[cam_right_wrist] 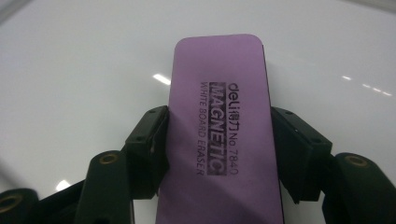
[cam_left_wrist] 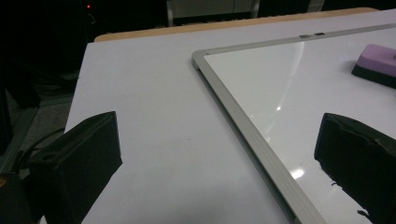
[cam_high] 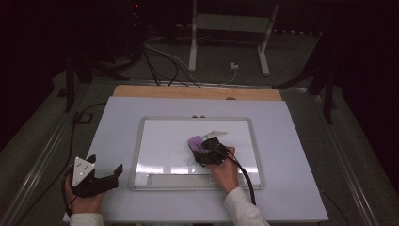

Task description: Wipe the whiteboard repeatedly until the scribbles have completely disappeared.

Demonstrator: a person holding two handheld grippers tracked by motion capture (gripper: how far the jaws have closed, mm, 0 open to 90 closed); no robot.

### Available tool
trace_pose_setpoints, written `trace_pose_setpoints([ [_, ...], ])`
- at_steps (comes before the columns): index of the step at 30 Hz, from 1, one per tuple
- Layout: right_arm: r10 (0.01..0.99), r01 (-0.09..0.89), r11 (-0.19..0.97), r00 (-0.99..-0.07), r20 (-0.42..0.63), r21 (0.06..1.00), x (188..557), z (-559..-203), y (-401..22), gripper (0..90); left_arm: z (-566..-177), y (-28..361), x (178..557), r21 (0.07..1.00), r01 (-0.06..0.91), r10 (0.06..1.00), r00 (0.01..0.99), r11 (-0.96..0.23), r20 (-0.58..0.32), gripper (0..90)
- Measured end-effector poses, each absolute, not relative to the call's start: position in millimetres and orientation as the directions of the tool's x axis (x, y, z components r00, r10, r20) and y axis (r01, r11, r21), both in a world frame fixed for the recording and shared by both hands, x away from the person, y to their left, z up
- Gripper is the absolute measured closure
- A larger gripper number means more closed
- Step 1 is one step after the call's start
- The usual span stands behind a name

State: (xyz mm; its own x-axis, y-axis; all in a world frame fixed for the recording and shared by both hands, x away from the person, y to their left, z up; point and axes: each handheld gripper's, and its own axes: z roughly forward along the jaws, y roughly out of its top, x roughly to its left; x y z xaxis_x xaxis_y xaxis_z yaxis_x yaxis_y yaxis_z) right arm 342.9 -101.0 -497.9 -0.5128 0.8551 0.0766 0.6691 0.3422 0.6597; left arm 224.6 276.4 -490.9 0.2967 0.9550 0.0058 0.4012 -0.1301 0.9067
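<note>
A purple magnetic whiteboard eraser (cam_right_wrist: 219,126) lies flat on the whiteboard (cam_high: 164,136), and my right gripper (cam_right_wrist: 219,140) is shut on its two long sides. From the high view the eraser (cam_high: 195,142) sits near the board's middle with the right gripper (cam_high: 207,151) just behind it. My left gripper (cam_high: 104,174) stands open over the white table left of the board, nothing between its jaws. In the left gripper view the eraser (cam_left_wrist: 379,63) shows far off at the right, and the left gripper (cam_left_wrist: 215,154) spans the board's aluminium frame (cam_left_wrist: 252,140).
The whiteboard rests on a white table top (cam_high: 117,117) with a wooden strip (cam_high: 197,92) along its far edge. A pen tray (cam_high: 179,180) runs along the board's near edge. Cables and a stand's legs (cam_high: 193,52) lie on the floor beyond.
</note>
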Motion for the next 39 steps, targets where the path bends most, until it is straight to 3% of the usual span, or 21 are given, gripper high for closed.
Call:
trace_pose_setpoints([
  [6, 0.89, 0.7, 0.288, -0.447, 0.087, 0.653, 354, -498, -116, 40.7, -492, 276, 225, 0.905, 0.405, 0.955, 0.298, -0.132, 0.006, 1.5],
  [15, 0.811, 0.649, 0.394, -0.579, 0.086, 0.651, 336, -497, -91, 40.8, -491, 276, 225, 0.905, 0.403, 0.954, 0.298, -0.134, 0.008, 1.5],
  [17, 0.833, 0.661, 0.371, -0.547, 0.081, 0.653, 340, -497, -95, 40.8, -491, 276, 224, 0.906, 0.401, 0.955, 0.296, -0.131, 0.007, 1.5],
  [18, 0.87, 0.689, 0.32, -0.486, 0.087, 0.65, 346, -497, -103, 40.8, -491, 277, 224, 0.907, 0.4, 0.955, 0.296, -0.129, 0.006, 1.5],
  [21, 0.89, 0.701, 0.296, -0.449, 0.078, 0.649, 350, -497, -110, 40.8, -491, 277, 225, 0.905, 0.404, 0.956, 0.295, -0.129, 0.005, 1.5],
  [29, 0.837, 0.665, 0.377, -0.542, 0.069, 0.645, 341, -496, -94, 40.8, -491, 276, 225, 0.906, 0.402, 0.955, 0.298, -0.134, 0.009, 1.5],
  [33, 0.881, 0.68, 0.339, -0.472, 0.034, 0.65, 349, -496, -101, 40.8, -491, 277, 224, 0.907, 0.4, 0.956, 0.294, -0.128, 0.005, 1.5],
  [35, 0.891, 0.699, 0.305, -0.449, 0.066, 0.647, 352, -496, -105, 40.8, -491, 277, 225, 0.906, 0.404, 0.956, 0.294, -0.128, 0.004, 1.5],
  [37, 0.881, 0.685, 0.333, -0.471, 0.045, 0.648, 350, -496, -101, 40.8, -491, 276, 225, 0.905, 0.404, 0.955, 0.297, -0.132, 0.006, 1.5],
  [39, 0.845, 0.677, 0.356, -0.527, 0.087, 0.645, 346, -497, -95, 40.8, -491, 275, 225, 0.905, 0.403, 0.954, 0.299, -0.138, 0.012, 1.5],
])
